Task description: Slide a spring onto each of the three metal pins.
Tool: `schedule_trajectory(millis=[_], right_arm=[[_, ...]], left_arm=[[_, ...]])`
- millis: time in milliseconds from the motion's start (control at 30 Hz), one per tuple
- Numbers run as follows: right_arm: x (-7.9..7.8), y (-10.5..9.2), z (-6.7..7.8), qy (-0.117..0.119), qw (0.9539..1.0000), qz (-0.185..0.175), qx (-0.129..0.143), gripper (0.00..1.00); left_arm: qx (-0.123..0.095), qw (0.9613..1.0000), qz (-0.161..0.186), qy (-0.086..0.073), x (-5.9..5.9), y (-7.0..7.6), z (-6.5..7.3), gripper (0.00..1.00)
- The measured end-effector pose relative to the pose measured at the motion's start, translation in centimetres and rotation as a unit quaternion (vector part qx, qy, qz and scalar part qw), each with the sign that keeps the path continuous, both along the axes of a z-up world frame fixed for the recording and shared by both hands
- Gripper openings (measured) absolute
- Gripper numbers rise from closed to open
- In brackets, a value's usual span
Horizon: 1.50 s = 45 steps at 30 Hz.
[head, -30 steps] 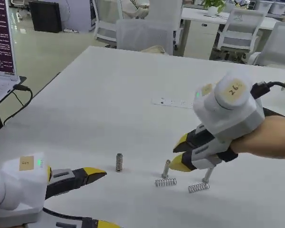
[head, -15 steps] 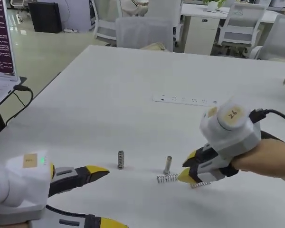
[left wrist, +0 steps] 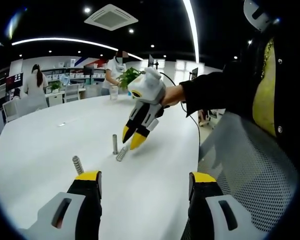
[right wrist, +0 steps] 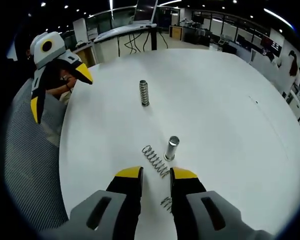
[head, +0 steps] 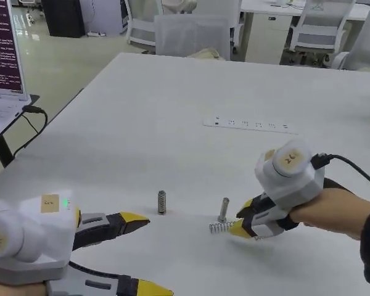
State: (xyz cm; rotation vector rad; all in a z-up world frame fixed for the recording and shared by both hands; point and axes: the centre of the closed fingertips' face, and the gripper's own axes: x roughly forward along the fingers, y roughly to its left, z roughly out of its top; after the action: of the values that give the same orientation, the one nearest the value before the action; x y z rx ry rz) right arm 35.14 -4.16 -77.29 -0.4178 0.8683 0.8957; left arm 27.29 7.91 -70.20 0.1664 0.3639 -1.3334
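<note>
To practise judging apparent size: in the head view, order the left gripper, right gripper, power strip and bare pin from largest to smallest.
1. left gripper, though nearness to the camera inflates it
2. right gripper
3. power strip
4. bare pin

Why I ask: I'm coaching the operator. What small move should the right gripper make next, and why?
Probably close the right gripper on the spring lying between its slightly parted jaws. The far pin is already loaded; the bare pin just ahead is not.
</note>
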Motion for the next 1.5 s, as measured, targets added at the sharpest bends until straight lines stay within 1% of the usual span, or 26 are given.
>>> schedule_trajectory(millis=[300,533,667,733,800,833,867,1000,1100,1133,1167,1267,1333,1367,1400,1500], right_arm=[[0.6,0.4,-1.0,0.005,1.0000,0.004,-0.002,0.19],[0.2,0.6,-1.9,0.009,0.9998,0.016,-0.012,0.18],[-0.4,0.4,-2.2,0.010,0.9994,0.024,-0.021,0.17],[-0.7,0.3,-2.4,0.005,0.9990,0.034,-0.030,0.16],[-0.7,0.3,-2.3,0.001,0.9989,0.036,-0.030,0.15],[-0.6,0.3,-2.3,-0.003,0.9987,0.039,-0.032,0.14],[-0.6,0.2,-2.4,-0.012,0.9979,0.048,-0.041,0.13],[-0.7,0.3,-2.4,-0.020,0.9971,0.058,-0.045,0.09],[-0.7,0.2,-2.4,-0.026,0.9966,0.062,-0.047,0.08],[-0.8,0.2,-2.4,-0.026,0.9966,0.062,-0.047,0.08],[-1.0,0.3,-2.4,-0.021,0.9968,0.062,-0.046,0.08],[-1.5,0.4,-2.1,-0.017,0.9970,0.063,-0.042,0.08],[-2.3,0.8,-1.4,-0.008,0.9973,0.066,-0.033,0.08],[-2.8,0.9,-1.1,-0.006,0.9970,0.069,-0.032,0.08],[-3.4,1.4,-0.6,-0.002,0.9968,0.076,-0.025,0.08],[-4.6,1.9,0.3,0.000,0.9959,0.087,-0.023,0.08]], left_arm=[[0.006,1.0000,-0.004,0.002,0.1,0.1,-0.3,0.66],[0.008,1.0000,-0.004,0.004,0.2,0.1,-0.5,0.65],[0.009,0.9999,-0.005,0.005,0.2,0.0,-0.5,0.65],[0.010,0.9999,-0.006,0.005,0.1,0.0,-0.6,0.65],[0.009,0.9999,-0.006,0.006,0.2,0.0,-0.6,0.64],[0.009,0.9999,-0.006,0.006,0.2,0.0,-0.6,0.64],[0.009,0.9999,-0.006,0.006,0.2,-0.1,-0.6,0.64],[0.009,0.9999,-0.008,0.008,0.2,-0.1,-0.7,0.64],[0.007,0.9999,-0.008,0.011,0.3,-0.3,-0.7,0.63],[0.007,0.9999,-0.009,0.011,0.3,-0.3,-0.7,0.63],[0.008,0.9999,-0.010,0.011,0.4,-0.3,-0.7,0.62],[0.007,0.9998,-0.012,0.011,0.5,-0.5,-0.6,0.61],[0.007,0.9998,-0.017,0.010,0.5,-0.8,-0.5,0.61],[0.008,0.9998,-0.018,0.009,0.4,-0.8,-0.6,0.60],[0.009,0.9997,-0.021,0.009,0.4,-0.9,-0.6,0.60],[0.009,0.9996,-0.025,0.009,0.5,-1.1,-0.7,0.57]])
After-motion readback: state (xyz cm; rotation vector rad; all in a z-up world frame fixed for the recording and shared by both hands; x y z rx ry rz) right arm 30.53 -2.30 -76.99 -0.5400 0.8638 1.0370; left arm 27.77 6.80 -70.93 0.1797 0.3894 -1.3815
